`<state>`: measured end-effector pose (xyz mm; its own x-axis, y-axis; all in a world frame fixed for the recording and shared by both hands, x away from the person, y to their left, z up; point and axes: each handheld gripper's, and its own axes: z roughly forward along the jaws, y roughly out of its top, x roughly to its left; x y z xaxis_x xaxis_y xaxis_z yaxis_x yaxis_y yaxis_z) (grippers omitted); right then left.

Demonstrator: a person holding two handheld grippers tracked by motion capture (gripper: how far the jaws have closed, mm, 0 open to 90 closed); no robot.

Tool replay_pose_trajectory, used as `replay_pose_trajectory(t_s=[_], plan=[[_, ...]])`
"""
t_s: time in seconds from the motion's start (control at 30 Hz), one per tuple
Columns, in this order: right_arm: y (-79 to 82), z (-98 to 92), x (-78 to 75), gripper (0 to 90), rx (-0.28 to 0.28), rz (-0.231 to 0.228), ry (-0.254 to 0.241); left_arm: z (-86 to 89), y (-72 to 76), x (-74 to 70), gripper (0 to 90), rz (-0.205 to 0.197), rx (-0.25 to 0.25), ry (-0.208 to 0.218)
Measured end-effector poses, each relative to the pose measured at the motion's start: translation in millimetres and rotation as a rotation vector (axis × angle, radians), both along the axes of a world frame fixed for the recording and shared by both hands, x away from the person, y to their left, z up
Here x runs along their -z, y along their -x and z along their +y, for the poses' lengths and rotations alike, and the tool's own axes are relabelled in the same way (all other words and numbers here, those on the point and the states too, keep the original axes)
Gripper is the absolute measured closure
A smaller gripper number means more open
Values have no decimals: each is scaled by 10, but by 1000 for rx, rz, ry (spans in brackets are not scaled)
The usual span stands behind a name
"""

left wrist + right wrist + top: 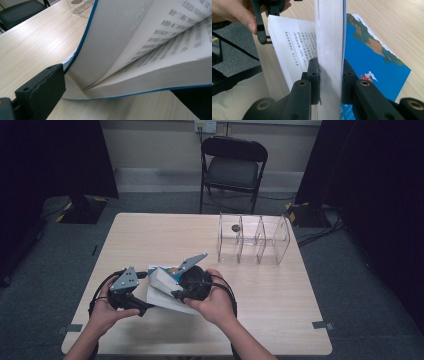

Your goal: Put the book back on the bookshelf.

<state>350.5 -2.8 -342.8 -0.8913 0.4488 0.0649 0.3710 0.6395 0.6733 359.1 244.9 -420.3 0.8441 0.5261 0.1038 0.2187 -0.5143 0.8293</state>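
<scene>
Down near the front edge of the wooden table (280, 300), lying partly open: a thick paperback book (162, 292) with a blue cover, held up between two hand-held grippers. Clamped by the right gripper (330, 75) on a thick stack of pages together with the blue front cover, black pads pressing from both sides, the stack standing on edge between them. Lifted clear of the rest of the book, with printed text showing on the page beneath and the picture on the cover showing on the far side. Gripped from above by the person's right hand (215, 302), just right of the book. Spread wide, the left gripper (145, 307), one black jaw close against the book's lower corner in the left gripper view and the other off to the far side, nothing pinched between them; whether that jaw actually touches the paper cannot be told. Held by the left hand (105, 312) at the book's left side. Farther back on the right half of the table, well apart from the book: a clear plastic organizer (252, 239) with upright dividers, a small dark round thing in its left compartment. Beyond the table, a black folding chair (232, 167).
</scene>
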Motion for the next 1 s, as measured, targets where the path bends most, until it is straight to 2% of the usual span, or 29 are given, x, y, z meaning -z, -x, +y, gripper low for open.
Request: replay_pose_trajectory(t_s=[0.2, 0.4, 0.5, 0.67, 0.8, 0.93, 0.97, 1.0], plan=[[-3, 6, 12, 751, -16, -9, -1, -11, -8, -10, 0, 1, 8, -7], [-2, -1, -6, 751, -13, 4, 8, -28, -13, -40, 0, -10, 20, -24], [-8, -10, -27, 751, -23, 3, 2, -38, -14, -60, 0, -13, 30, -10], [4, -28, -91, 752, -34, 22, 2, -95, 20, -116, 0, -24, 65, -25], [38, -12, -116, 752, -53, 25, 2, -211, 22, -83, 0, -18, 108, -53], [37, -31, -107, 752, -49, 26, -7, -217, 25, -42, 20, -23, 111, -29], [36, -37, -108, 752, -46, 28, -7, -217, 24, -53, 24, -19, 111, -47], [35, -36, -107, 752, -50, 30, -5, -219, 22, -50, 25, -16, 113, -41]])
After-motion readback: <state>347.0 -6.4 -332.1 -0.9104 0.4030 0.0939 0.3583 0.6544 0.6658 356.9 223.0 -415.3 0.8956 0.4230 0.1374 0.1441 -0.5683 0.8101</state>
